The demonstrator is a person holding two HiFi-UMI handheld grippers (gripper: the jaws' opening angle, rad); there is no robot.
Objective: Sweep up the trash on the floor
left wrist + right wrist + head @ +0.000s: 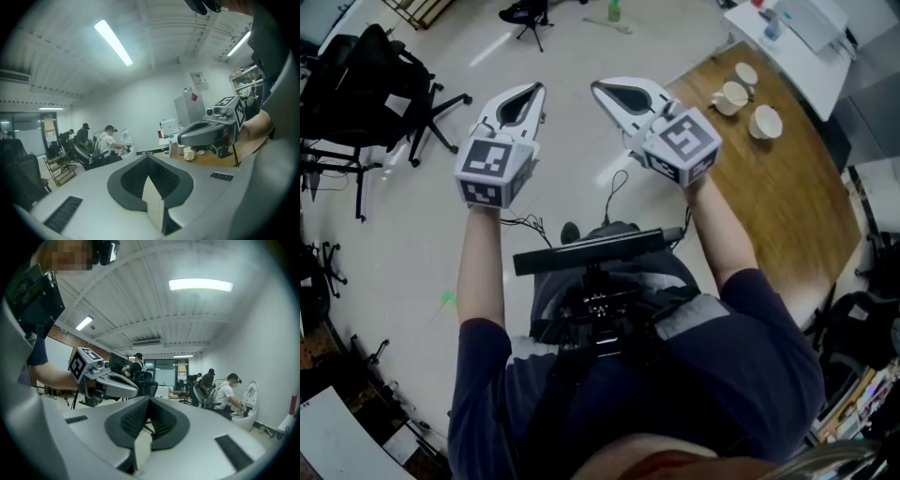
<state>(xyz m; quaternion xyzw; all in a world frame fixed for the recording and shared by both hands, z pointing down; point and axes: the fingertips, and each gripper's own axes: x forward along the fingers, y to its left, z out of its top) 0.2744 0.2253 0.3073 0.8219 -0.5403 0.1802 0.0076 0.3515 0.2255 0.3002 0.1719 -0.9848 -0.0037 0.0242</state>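
Fingers of the left gripper (530,94) and the right gripper (605,89) were pressed together on nothing, both held up side by side and aimed away from the person, over the pale floor (572,56). One small green scrap (447,298) lay on it to the person's left, too small to show its long axis. Three cups (731,96) stood on the wooden table (778,197), contents unclear. Only the gripper views showed seated people (108,140) across the room
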